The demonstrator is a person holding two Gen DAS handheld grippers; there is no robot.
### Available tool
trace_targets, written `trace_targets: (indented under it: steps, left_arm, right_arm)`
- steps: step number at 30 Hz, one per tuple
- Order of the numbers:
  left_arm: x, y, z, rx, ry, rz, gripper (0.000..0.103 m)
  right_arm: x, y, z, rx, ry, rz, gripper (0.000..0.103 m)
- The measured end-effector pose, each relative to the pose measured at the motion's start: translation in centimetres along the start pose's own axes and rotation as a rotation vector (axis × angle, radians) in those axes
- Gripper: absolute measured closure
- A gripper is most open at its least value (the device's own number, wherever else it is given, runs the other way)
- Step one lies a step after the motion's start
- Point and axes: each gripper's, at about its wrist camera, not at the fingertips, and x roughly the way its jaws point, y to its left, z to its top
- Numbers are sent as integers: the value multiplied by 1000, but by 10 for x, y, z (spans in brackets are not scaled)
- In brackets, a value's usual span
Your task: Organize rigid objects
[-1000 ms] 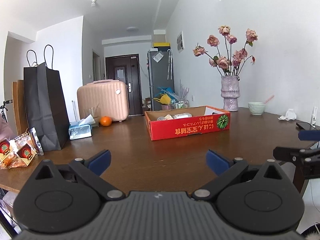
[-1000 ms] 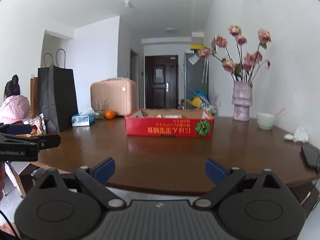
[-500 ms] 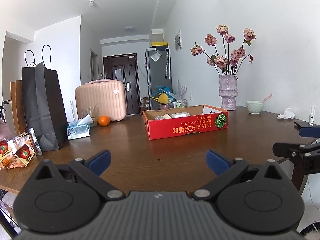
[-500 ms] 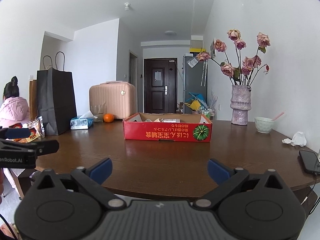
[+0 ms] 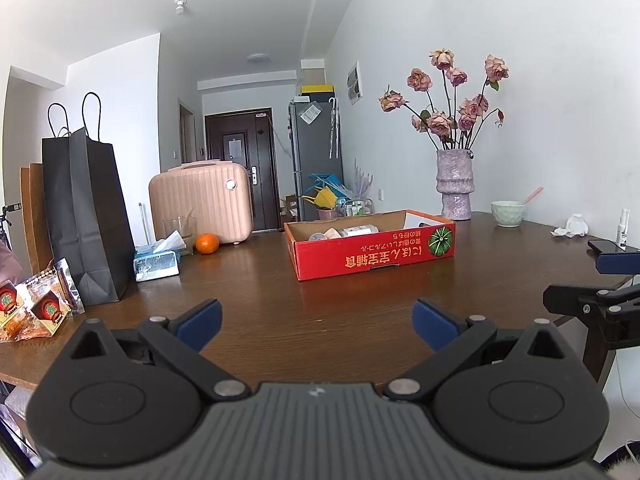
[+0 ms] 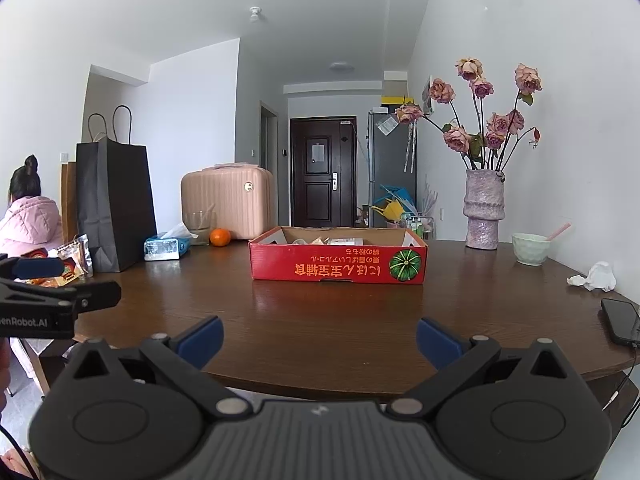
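A red cardboard box [image 5: 376, 258] [image 6: 336, 268] stands mid-table on the brown table [image 5: 248, 300] [image 6: 320, 312], with several small items [image 5: 352, 232] lying inside. An orange [image 5: 207, 243] [image 6: 220, 237] and a tissue box [image 5: 156, 264] [image 6: 166, 247] sit to its left. My left gripper [image 5: 316, 320] hovers open over the table's near edge, nothing between its blue pads. My right gripper [image 6: 320, 340] is also wide open and empty, just off the near edge. Each gripper shows at the edge of the other's view: the right gripper [image 5: 592, 280], the left gripper [image 6: 68, 280].
A black paper bag [image 5: 88, 216] and snack packets [image 5: 40, 308] stand at the left. At the right are a vase of roses [image 5: 456, 184], a green bowl [image 5: 508, 213], crumpled tissue [image 5: 572, 226] and a phone [image 6: 622, 320]. A pink suitcase [image 5: 204, 204] sits behind. A person in pink [image 6: 28, 224] sits far left.
The right gripper's jaws have spread slightly wider. The left gripper and everything on the table stay where they were.
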Motion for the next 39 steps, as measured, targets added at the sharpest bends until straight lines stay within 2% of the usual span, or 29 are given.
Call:
trace_targets:
  steps: [39]
  left_arm:
    - [1, -2, -2, 9, 7, 0, 0]
  right_arm:
    - [2, -1, -2, 11, 13, 4, 0]
